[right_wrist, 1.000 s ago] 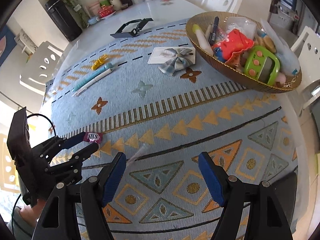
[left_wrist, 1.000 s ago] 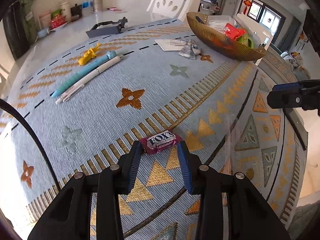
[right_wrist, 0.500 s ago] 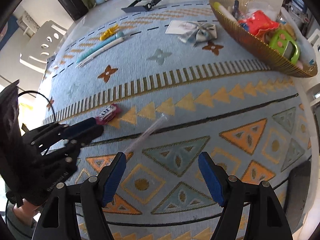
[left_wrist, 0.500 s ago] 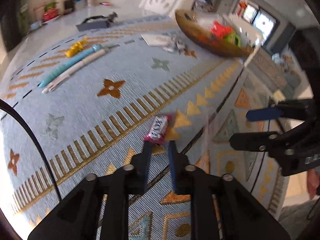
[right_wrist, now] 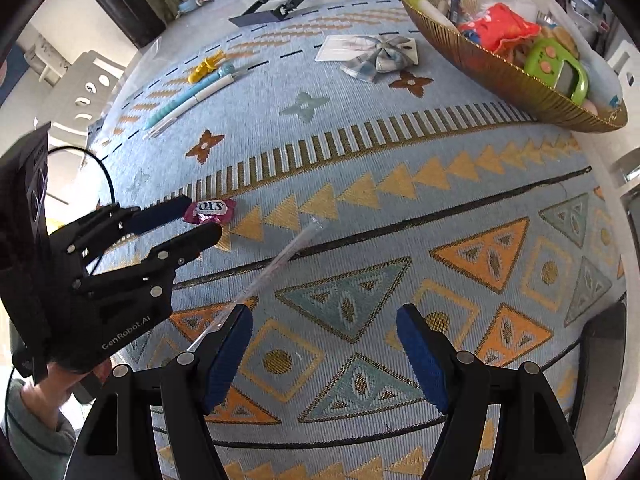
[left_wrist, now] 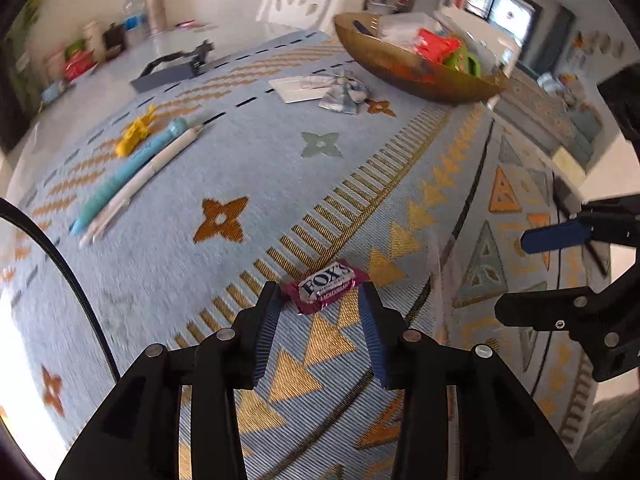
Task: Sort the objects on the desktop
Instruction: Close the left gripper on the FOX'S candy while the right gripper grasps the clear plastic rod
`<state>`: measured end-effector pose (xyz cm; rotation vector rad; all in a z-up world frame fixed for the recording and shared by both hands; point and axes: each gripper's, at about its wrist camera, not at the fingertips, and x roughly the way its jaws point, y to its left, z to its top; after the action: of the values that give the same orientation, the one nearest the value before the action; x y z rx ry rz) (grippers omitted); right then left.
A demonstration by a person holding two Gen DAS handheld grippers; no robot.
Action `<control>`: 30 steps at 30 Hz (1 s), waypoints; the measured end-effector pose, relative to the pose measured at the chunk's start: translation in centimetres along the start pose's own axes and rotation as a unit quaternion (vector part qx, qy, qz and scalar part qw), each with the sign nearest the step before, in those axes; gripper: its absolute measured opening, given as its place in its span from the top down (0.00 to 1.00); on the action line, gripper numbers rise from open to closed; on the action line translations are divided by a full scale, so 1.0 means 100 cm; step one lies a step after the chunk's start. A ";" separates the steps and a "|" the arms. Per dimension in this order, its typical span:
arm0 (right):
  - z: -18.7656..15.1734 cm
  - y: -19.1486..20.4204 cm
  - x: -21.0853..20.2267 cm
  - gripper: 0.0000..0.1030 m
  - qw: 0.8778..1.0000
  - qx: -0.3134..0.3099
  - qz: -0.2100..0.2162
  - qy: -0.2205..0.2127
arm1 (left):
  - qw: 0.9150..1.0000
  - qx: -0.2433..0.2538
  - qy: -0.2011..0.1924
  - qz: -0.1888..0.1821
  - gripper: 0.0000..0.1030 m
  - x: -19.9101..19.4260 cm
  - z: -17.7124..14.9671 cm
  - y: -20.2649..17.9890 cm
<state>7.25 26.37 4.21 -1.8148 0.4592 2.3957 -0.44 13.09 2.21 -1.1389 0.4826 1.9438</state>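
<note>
A magenta Fox's candy [left_wrist: 325, 285] lies on the patterned cloth just beyond the tips of my open left gripper [left_wrist: 320, 300]; it also shows in the right wrist view [right_wrist: 210, 210]. My right gripper [right_wrist: 324, 328] is open and empty over the cloth's near part. A clear plastic straw [right_wrist: 272, 266] lies by its left finger. The gold bowl [right_wrist: 504, 76] with toys stands at the far right. A blue pen [left_wrist: 128, 172], a white pen [left_wrist: 148, 176], a yellow clip [left_wrist: 136, 132] and a fabric bow [left_wrist: 346, 94] lie farther back.
A dark stapler-like tool [left_wrist: 172, 70] lies at the back on the bare table. Bottles and jars [left_wrist: 132, 12] stand at the far edge. A white chair [left_wrist: 302, 0] stands behind the table. The table's right edge [right_wrist: 616, 184] is near the bowl.
My left gripper was shut on the candy and lifted it half a second ago; now its jaws are open and the candy lies on the cloth. The right gripper stayed open.
</note>
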 end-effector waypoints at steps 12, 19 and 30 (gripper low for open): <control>0.002 0.007 0.009 0.29 1.000 -0.003 0.003 -0.002 | 0.998 -0.027 -0.036 -0.045 0.87 -0.013 -0.009 0.006; 0.002 0.038 0.022 0.40 0.999 -0.021 0.026 -0.015 | 0.992 -0.113 -0.055 -0.014 0.86 -0.047 -0.038 0.038; -0.003 0.085 0.030 0.93 0.992 -0.106 -0.057 -0.040 | 0.982 -0.178 -0.068 0.004 0.86 -0.070 -0.059 0.060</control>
<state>4.49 17.90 2.77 -1.7600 0.0934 2.5079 -0.25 2.47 4.66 -1.2099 0.0658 2.1537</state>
